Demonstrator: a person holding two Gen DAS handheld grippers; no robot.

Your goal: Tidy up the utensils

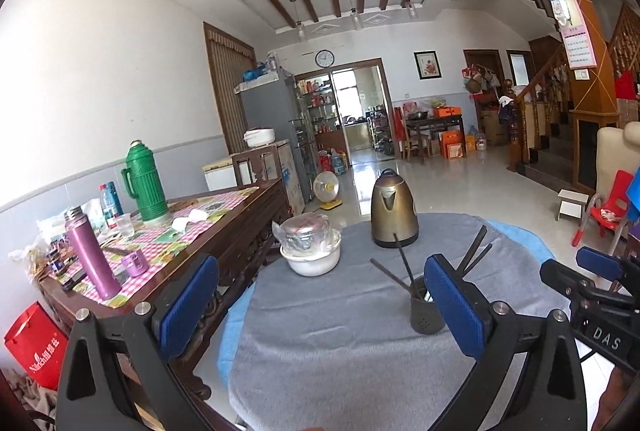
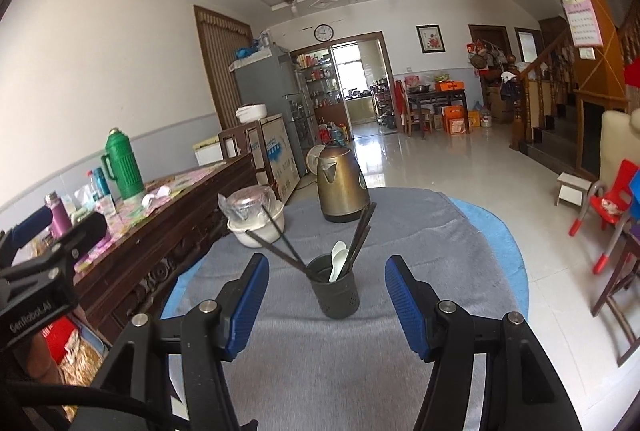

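Dark perforated utensil holder (image 2: 335,290) stands upright on the grey cloth (image 2: 360,359) that covers the round worktop (image 2: 504,231), near the front edge and centred in the right wrist view; position suits a straight reach from either side. Inside it: dark chopsticks (image 2: 362,233) and white spoons (image 2: 337,262), handles down, tips fanned outward; two chopsticks (image 2: 276,247) lean far left, presumably because the cup is wide and they rest on its rim. No loose utensils visible on the cloth, so I judge the sorting largely done.

Right hand-held gripper (image 2: 326,305): fingers spread wide, nothing between the blue pads (image 2: 404,305); the holder sits just beyond the tips, in line with the gap, not touching. Left hand-held gripper (image 1: 322,309): likewise spread and empty; in its view the holder (image 1: 425,313) lies off to the right, partly hidden behind the right-side pad. Both held low and level over the cloth, apart from the contents; likely a neutral hover.

Further back: brass-coloured kettle (image 2: 342,187), upright; white bowl (image 2: 258,227) carrying a clear lidded container (image 2: 248,205), left of the kettle; both well clear of the holder. Beside the worktop, a wooden table (image 1: 224,231) with green thermos (image 1: 146,183) and purple flask (image 1: 90,259); unrelated to the task.
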